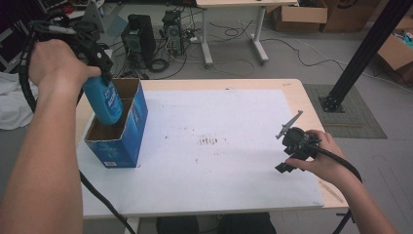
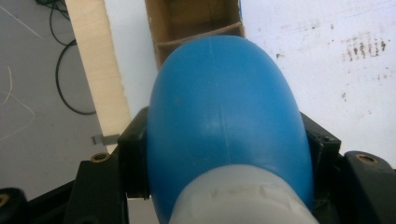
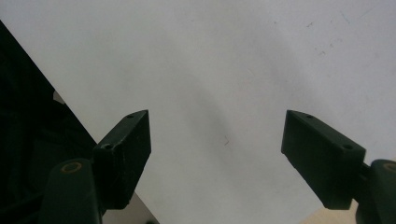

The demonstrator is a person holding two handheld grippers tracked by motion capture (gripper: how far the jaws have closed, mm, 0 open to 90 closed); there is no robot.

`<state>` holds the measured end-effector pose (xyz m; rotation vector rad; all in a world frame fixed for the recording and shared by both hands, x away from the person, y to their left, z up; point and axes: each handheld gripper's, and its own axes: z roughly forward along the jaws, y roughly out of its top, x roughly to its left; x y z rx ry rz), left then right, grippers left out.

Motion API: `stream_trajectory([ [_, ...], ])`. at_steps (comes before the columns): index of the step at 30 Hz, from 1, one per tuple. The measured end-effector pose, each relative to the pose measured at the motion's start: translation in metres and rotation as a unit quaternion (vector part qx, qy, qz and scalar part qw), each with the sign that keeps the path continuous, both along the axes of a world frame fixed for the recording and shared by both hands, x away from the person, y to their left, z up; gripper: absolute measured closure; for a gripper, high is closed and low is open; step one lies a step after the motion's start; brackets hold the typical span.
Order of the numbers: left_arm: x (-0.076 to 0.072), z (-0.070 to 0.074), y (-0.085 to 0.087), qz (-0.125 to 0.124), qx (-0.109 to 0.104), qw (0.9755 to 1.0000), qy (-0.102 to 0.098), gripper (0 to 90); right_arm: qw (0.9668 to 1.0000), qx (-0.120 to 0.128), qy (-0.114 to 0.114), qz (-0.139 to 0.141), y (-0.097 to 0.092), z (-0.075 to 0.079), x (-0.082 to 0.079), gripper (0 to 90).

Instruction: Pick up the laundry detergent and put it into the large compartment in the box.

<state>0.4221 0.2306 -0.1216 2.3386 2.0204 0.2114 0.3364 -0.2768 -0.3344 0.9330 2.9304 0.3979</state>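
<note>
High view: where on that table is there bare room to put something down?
The white sheet is bare between the blue box and the right gripper. It is crowded at the left edge, where the left gripper lowers the blue bottle.

A white sheet (image 1: 219,146), marked with small dark specks, is spread over a wooden table (image 1: 297,92). Beyond it, computer towers (image 1: 139,39), tangled cables (image 1: 229,61) and cardboard boxes (image 1: 299,14) are seen on the grey floor (image 1: 341,53).

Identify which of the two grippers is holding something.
The left gripper: its fingers clamp the blue bottle above the box; the right gripper is open, empty.
</note>
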Motion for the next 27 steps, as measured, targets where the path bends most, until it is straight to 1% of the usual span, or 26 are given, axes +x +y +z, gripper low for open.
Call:
stream_trajectory([
  [1, 0.000, 0.000, 0.000, 0.000, 0.000, 1.0000, 0.000, 37.0, 1.0000, 0.001, 0.000, 0.001, 0.000, 0.000, 0.000, 23.9],
  [2, 0.002, -0.007, 0.001, -0.002, 0.000, 1.0000, 0.005, 37.1, 1.0000, -0.001, 0.002, 0.000, 0.000, 0.000, 0.000, 23.9],
  [3, 0.003, -0.011, 0.001, -0.003, 0.001, 0.9999, 0.010, 37.1, 1.0000, -0.001, 0.001, 0.000, -0.001, -0.001, 0.000, 23.9],
  [4, 0.003, -0.011, 0.001, -0.003, 0.001, 0.9999, 0.010, 37.1, 1.0000, -0.001, 0.001, 0.000, -0.001, -0.001, 0.000, 23.9],
  [6, 0.005, -0.025, 0.002, -0.003, 0.004, 0.9998, 0.019, 37.1, 1.0000, 0.000, 0.002, -0.002, -0.001, -0.002, 0.000, 23.9],
  [10, 0.008, -0.038, 0.003, -0.003, 0.005, 0.9995, 0.030, 37.0, 1.0000, -0.001, 0.004, -0.002, -0.001, -0.004, 0.001, 23.9],
  [11, 0.008, -0.041, 0.004, -0.002, 0.004, 0.9996, 0.029, 37.0, 1.0000, -0.002, 0.005, -0.002, -0.002, -0.004, 0.001, 23.9],
  [13, 0.009, -0.048, 0.004, -0.003, 0.006, 0.9994, 0.035, 37.0, 1.0000, -0.002, 0.006, -0.005, -0.002, -0.005, 0.001, 23.9],
  [15, 0.010, -0.056, 0.004, -0.004, 0.005, 0.9994, 0.035, 37.0, 1.0000, -0.002, 0.006, -0.004, -0.002, -0.005, 0.001, 23.9],
  [17, 0.011, -0.062, 0.004, -0.004, 0.007, 0.9991, 0.042, 37.1, 1.0000, -0.002, 0.005, -0.003, -0.002, -0.006, 0.001, 23.9],
  [19, 0.012, -0.070, 0.003, -0.003, 0.005, 0.9991, 0.043, 37.1, 1.0000, -0.002, 0.006, -0.003, -0.001, -0.006, 0.001, 23.9],
  [20, 0.013, -0.075, 0.003, -0.005, 0.006, 0.9989, 0.046, 37.1, 1.0000, -0.003, 0.006, -0.004, -0.001, -0.006, 0.001, 23.9],
  [21, 0.013, -0.075, 0.003, -0.005, 0.006, 0.9989, 0.046, 37.1, 1.0000, -0.003, 0.007, -0.004, -0.001, -0.006, 0.001, 23.9],
  [23, 0.013, -0.082, 0.004, -0.002, 0.004, 0.9988, 0.049, 37.1, 1.0000, -0.002, 0.006, -0.003, -0.002, -0.006, 0.001, 23.9],
  [27, 0.015, -0.097, 0.007, -0.003, 0.005, 0.9982, 0.060, 37.1, 1.0000, -0.004, 0.008, -0.004, -0.002, -0.008, 0.001, 23.9],
])
